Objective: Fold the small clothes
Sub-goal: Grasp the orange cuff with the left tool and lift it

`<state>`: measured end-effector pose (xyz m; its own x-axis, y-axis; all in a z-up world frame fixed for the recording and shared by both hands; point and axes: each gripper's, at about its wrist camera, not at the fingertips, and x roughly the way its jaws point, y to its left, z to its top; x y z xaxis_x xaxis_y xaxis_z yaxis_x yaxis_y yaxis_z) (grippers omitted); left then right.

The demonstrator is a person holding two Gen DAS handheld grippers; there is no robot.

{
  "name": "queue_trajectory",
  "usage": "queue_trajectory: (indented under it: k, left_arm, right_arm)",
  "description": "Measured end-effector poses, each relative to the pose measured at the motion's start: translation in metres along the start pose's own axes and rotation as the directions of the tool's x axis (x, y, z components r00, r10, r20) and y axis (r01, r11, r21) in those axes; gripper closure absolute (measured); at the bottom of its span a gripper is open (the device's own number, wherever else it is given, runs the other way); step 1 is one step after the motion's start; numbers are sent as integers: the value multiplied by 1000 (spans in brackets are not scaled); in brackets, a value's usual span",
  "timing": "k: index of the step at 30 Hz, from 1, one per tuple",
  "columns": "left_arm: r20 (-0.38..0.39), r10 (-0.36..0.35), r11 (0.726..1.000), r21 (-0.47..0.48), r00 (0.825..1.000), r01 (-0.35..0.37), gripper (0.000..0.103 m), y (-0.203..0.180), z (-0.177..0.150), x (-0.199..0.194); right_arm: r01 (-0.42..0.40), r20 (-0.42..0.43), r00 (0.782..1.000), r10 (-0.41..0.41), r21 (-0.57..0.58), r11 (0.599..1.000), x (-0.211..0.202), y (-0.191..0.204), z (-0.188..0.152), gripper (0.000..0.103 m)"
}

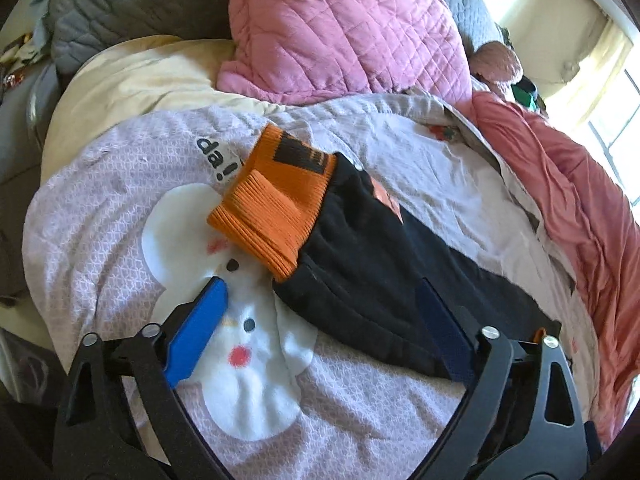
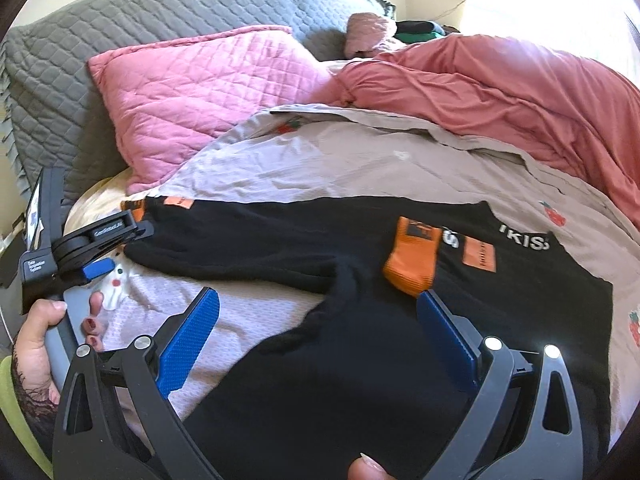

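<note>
A black top (image 2: pixel 320 360) with orange ribbed cuffs lies spread on the lilac bedsheet (image 1: pixel 360 420). In the left wrist view one sleeve runs diagonally, and its orange cuff (image 1: pixel 276 204) is folded over at the far end. My left gripper (image 1: pixel 320 324) is open and straddles that sleeve; one blue finger (image 1: pixel 196 332) rests over the white rabbit print, the other is over black fabric. My right gripper (image 2: pixel 320 320) is open above the body of the top, near the other orange cuff (image 2: pixel 412 260). In the right wrist view, the left gripper (image 2: pixel 120 248) sits at the sleeve end, held by a hand (image 2: pixel 36 340).
A pink quilted pillow (image 2: pixel 200 96) and a grey quilted cover (image 2: pixel 120 28) lie at the head of the bed. A salmon blanket (image 2: pixel 520 92) is bunched along the right side by a bright window. A cream sheet (image 1: pixel 132 80) shows beyond the lilac one. A thumb (image 2: pixel 368 468) shows at the bottom edge.
</note>
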<state>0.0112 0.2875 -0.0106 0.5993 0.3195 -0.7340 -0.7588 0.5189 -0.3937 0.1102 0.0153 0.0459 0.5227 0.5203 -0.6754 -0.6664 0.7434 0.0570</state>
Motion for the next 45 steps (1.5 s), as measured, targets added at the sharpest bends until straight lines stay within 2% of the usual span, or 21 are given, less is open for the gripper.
queue_trajectory:
  k: [2, 5, 8, 11, 15, 18, 22, 27, 32, 35, 38, 41, 45]
  left_arm:
    - [5, -1, 1000, -6, 1000, 1, 21, 0, 2, 3]
    - [6, 6, 1000, -11, 1000, -6, 33, -2, 7, 10]
    - [12, 1, 1000, -20, 1000, 0, 56, -1, 12, 17]
    - [21, -12, 999, -34, 1000, 13, 93, 4, 15, 19]
    - [73, -70, 998, 1, 995, 70, 94, -3, 16, 6]
    - [136, -120, 990, 85, 983, 109, 94, -19, 13, -10]
    - [185, -194, 967, 200, 963, 157, 94, -43, 6, -28]
    - [188, -261, 934, 296, 947, 199, 95, -72, -5, -41]
    - [132, -340, 890, 364, 931, 273, 95, -114, -26, -54]
    - [69, -404, 842, 416, 912, 342, 95, -151, -45, -60]
    - [-11, -444, 782, 483, 896, 394, 95, -194, -72, -61]
    - [-104, -458, 729, 524, 883, 440, 95, -225, -98, -54]
    - [-213, -424, 670, 581, 880, 463, 95, -249, -142, -36]
  right_arm:
    - [-4, -6, 1000, 4, 4, 1000, 3, 1, -1, 5]
    - [-8, -22, 1000, 8, 23, 1000, 8, -4, -6, 5]
    - [-5, -38, 999, 7, 58, 998, 13, -11, -9, 5]
    - [0, -48, 999, 5, 93, 996, 12, -19, -15, 5]
    - [8, -63, 998, 1, 142, 990, 10, -36, -24, 5]
    - [24, -67, 998, -12, 178, 984, 5, -51, -29, 5]
    - [52, -65, 997, -38, 226, 973, -7, -78, -36, 5]
    - [112, -67, 993, -97, 293, 949, -25, -121, -48, 5]
    - [160, -72, 987, -143, 362, 918, -45, -159, -64, 5]
    - [187, -82, 982, -169, 394, 900, -54, -178, -76, 5]
    - [216, -100, 976, -192, 424, 879, -63, -193, -87, 5]
    - [254, -116, 967, -226, 442, 860, -73, -211, -98, 5]
    - [292, -133, 956, -260, 466, 835, -82, -230, -107, 5]
